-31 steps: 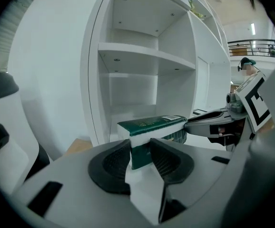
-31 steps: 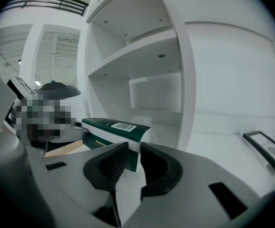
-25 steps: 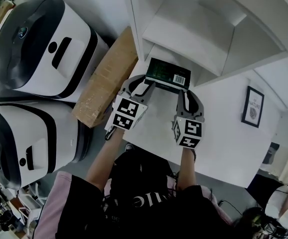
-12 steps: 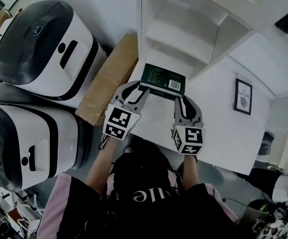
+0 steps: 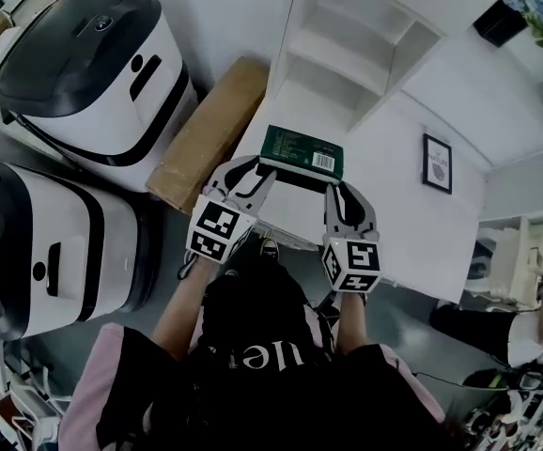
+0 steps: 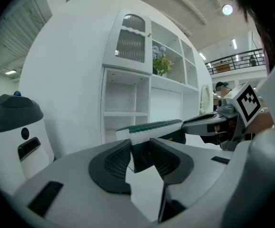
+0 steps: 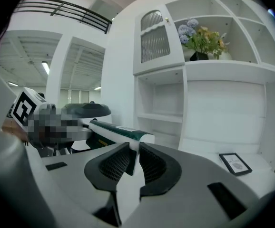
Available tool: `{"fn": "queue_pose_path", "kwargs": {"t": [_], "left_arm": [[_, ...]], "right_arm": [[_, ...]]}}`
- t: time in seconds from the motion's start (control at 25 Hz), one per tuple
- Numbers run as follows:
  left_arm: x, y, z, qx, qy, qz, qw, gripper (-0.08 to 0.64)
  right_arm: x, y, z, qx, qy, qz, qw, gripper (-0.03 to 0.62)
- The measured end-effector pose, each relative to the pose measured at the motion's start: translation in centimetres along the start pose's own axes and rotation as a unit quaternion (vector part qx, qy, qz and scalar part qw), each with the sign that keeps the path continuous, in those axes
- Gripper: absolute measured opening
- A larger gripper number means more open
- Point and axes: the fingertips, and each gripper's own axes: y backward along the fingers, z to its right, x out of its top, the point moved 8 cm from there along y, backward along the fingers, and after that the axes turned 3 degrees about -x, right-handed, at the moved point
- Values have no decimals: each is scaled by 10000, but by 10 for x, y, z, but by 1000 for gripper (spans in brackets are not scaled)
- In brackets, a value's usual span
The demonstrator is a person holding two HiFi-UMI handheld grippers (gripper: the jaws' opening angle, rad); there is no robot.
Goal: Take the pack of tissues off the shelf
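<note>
A dark green pack of tissues (image 5: 302,152) with a white barcode label hangs in the air in front of the white shelf unit (image 5: 351,59), clear of its compartments. My left gripper (image 5: 255,170) is shut on the pack's left end, and my right gripper (image 5: 337,184) is shut on its right end. The left gripper view has the pack (image 6: 149,127) pinched between the dark ribbed pads (image 6: 116,158). In the right gripper view the pack (image 7: 118,131) runs off to the left from between the pads (image 7: 152,164).
Two large white and dark grey machines (image 5: 88,64) (image 5: 37,252) stand to the left, with a brown cardboard box (image 5: 206,134) leaning between them and the shelf unit. A framed picture (image 5: 438,163) sits on the white counter (image 5: 412,233). Flowers (image 7: 201,39) stand on an upper shelf.
Both grippers have drawn the pack back out of the low shelf compartment and away from the unit; the head view now takes in more of the shelving and counter.
</note>
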Motion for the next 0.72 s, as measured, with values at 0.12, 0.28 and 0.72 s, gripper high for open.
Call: {"fn": "queue_pose_path", "kwargs": {"t": [0.12,0.28,0.72], "left_arm": [[-6,28,15,-51,41,51,10000,135],[-15,61,31,-80,137,64,9999,135],[-14,99,71,-34,90,110,9999,130]], "right_arm": [[-4,27,-18,-53,37,26,10000,91],[-10,57,-41,-76,58,32,9999,91],[-16,112,-54,1,128,111,9999,90]]}}
